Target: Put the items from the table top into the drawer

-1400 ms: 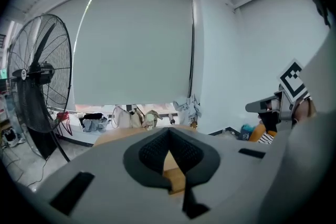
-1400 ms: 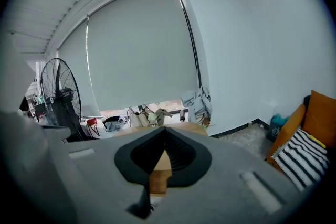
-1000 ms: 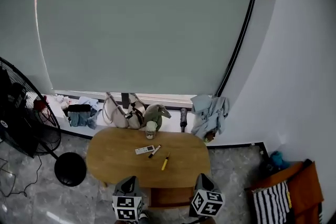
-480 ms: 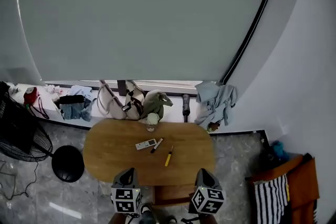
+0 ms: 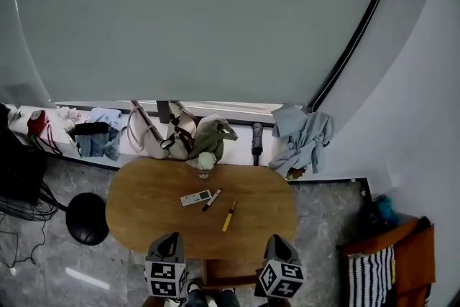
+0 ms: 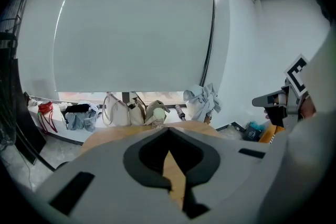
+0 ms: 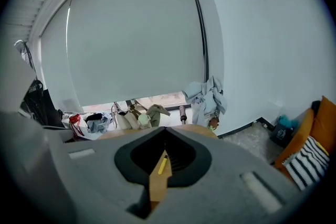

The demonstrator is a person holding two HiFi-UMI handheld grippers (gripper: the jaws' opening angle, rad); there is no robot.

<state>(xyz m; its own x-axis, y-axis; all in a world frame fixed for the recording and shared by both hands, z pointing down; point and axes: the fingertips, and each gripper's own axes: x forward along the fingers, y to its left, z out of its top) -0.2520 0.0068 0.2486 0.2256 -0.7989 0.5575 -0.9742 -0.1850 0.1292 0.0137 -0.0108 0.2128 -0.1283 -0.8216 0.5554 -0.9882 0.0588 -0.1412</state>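
Left gripper: the jaws are sitting together with nothing between them. It is hanging short of the near edge of the table, and only bare wood is showing through the slot below its tips.
Right gripper: the jaws are likewise meeting at the tips and carrying nothing. The yellow pen is showing through its slot, lying on the wood well ahead of it.
Table top: a white remote is lying near the middle, with a marker just beside its right end. The yellow pen is resting apart from both, nearer the person. A jar with a pale lid is standing upright at the far edge, close to the bags on the sill.
Drawer: a brown panel is showing under the near edge between the two grippers. The head view is too small to tell whether it is pulled out or only its front is showing.
Stage: nothing is looking stowed yet, and all four items are waiting on the wood.
Risk, jaws: reaching in with the tips together would be pushing an item along rather than taking it.
Risk, pen and marker: both are thin and round, so a glancing touch could be sending one rolling off the edge.
Risk, remote: closing on it carelessly may be knocking the marker lying alongside.
Risk, jar: a long reach to the far edge could be tipping it towards the bags.
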